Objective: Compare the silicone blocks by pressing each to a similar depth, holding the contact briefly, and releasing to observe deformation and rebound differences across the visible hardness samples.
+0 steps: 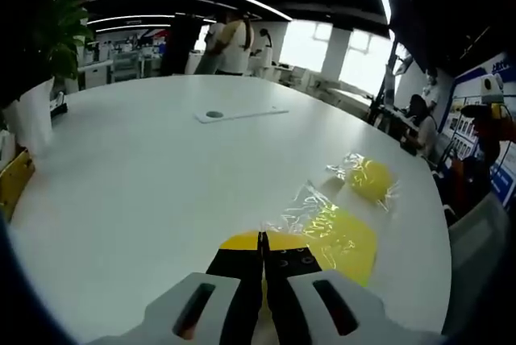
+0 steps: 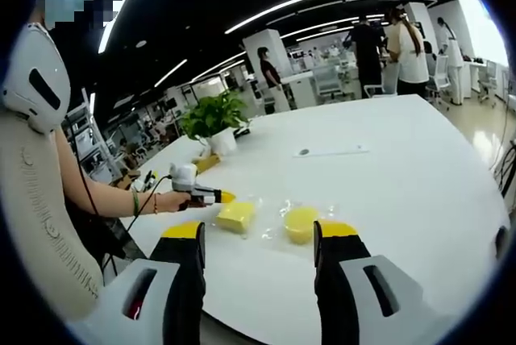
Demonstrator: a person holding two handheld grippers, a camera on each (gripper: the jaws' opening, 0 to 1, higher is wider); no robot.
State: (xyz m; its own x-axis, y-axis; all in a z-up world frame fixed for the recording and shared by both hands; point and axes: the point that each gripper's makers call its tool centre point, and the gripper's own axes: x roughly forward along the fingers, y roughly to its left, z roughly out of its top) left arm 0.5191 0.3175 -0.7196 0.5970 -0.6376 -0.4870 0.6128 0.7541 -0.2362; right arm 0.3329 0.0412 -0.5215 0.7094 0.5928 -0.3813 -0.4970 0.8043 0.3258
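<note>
Two yellow silicone samples lie on the white table [image 1: 145,192], each in clear wrap. The flat square block [image 1: 343,239] [image 2: 235,216] is nearer the left gripper. The rounder block [image 1: 369,177] [image 2: 300,222] lies beside it. My left gripper [image 1: 262,240] is shut with nothing between its jaws. Its yellow tips sit at the edge of the square block's wrap, and I cannot tell whether they touch it. In the right gripper view a person's hand holds that left gripper [image 2: 211,195] just left of the square block. My right gripper [image 2: 260,232] is open, back from both blocks.
A potted plant [image 2: 214,119] [image 1: 48,47] stands near the table's edge. A white strip with a round hole [image 1: 240,114] [image 2: 330,151] lies mid-table. A yellow object [image 1: 12,184] sits at the table's left edge. People stand beyond the table [image 1: 234,43].
</note>
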